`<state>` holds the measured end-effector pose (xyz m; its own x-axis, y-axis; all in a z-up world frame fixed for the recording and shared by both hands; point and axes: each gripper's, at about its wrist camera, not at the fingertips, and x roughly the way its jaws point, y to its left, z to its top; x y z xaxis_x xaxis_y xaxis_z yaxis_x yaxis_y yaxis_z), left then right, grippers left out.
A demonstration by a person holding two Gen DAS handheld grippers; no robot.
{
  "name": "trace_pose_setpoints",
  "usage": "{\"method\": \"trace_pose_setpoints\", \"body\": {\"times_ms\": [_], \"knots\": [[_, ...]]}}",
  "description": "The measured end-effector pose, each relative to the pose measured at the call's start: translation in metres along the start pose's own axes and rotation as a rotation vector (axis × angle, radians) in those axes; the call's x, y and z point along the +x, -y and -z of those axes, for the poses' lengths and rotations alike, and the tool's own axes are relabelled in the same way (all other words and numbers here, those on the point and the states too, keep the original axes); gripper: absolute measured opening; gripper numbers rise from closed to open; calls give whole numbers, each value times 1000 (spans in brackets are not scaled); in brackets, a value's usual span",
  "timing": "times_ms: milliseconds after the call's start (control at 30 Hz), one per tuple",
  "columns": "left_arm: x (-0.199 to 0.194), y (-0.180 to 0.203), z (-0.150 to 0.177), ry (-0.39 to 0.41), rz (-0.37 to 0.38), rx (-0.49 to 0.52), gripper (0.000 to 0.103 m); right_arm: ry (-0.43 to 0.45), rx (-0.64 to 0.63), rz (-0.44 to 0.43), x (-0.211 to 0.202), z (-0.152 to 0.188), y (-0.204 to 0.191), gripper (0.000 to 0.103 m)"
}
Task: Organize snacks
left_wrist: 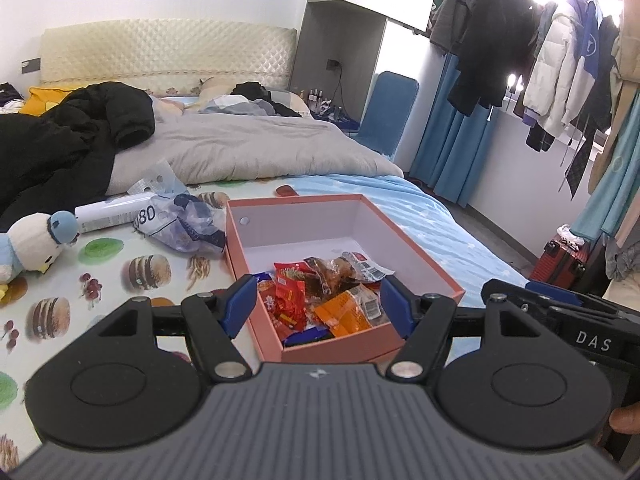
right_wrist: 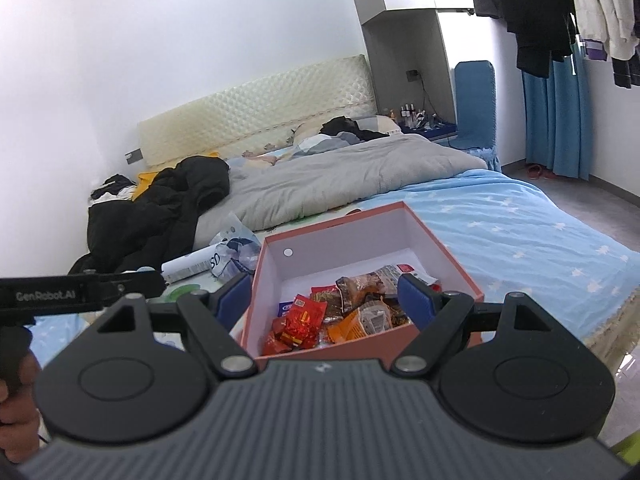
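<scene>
Hovering: both grippers agape, empty | snack packets (left_wrist: 320, 300) in pink box (left_wrist: 420, 248)

Landmark: I place everything from the grey duvet (left_wrist: 256, 148).
Black coat (left_wrist: 60, 140): heaped at its left edge.
Quilted headboard (left_wrist: 168, 52): behind it, against the wall.
Plush penguin (left_wrist: 32, 244): well in front, far left.
White tube (left_wrist: 112, 212): just in front of it.
Blue chair (left_wrist: 388, 108): beyond its right corner.
Hanging clothes (left_wrist: 532, 48): far right.
</scene>
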<state>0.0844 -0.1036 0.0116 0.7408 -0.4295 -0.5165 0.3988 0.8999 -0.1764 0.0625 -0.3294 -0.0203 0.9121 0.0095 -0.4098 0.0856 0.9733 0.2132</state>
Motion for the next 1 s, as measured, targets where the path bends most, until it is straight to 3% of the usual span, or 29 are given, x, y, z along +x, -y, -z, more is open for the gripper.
{"method": "trace_pose_setpoints", "body": {"times_ms": [400,1000], "knots": [[-7,5,27,-44,-20,-3,74,-32,-20,24,-15,18,-3,82],[-2,9,25,-52,-12,8,75,-31,-13,36,-14,24,-4,82]]}}
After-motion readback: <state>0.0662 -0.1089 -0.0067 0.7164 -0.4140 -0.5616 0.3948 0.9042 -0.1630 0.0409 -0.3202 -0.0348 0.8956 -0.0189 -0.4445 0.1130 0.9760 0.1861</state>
